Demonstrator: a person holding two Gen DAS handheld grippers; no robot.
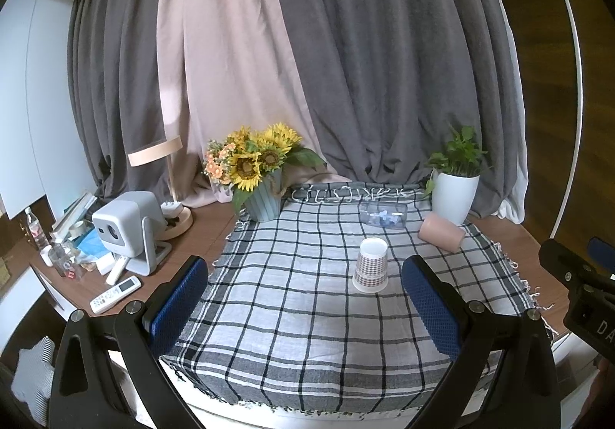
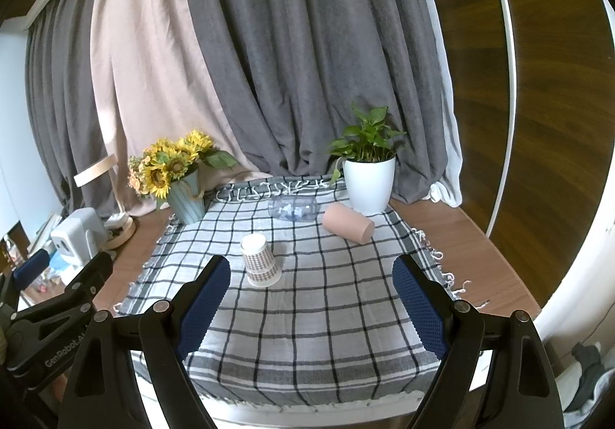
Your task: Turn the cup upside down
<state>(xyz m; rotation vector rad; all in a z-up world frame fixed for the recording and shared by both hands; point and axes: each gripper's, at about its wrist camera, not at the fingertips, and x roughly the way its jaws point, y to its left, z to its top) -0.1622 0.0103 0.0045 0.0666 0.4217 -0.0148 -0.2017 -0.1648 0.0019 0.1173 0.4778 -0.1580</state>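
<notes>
Where the checked cloth (image 1: 292,313) covers the wooden table (image 2: 461,248), the paper cup (image 1: 370,265) stands mouth-down, wide rim on the cloth, near centre. Backdrop: grey and pink curtains (image 1: 346,64). Rear row: sunflower vase (image 1: 257,175), clear bottle (image 1: 383,215) on its side, pink cup (image 2: 348,223) on its side, potted plant (image 2: 368,175). Left gripper (image 1: 303,308): fingers wide apart, holding nothing. Right gripper (image 2: 313,308): same, fingers wide, nothing held. Left view only: projector (image 1: 128,227) w/ remote (image 1: 115,293) on table edge.
</notes>
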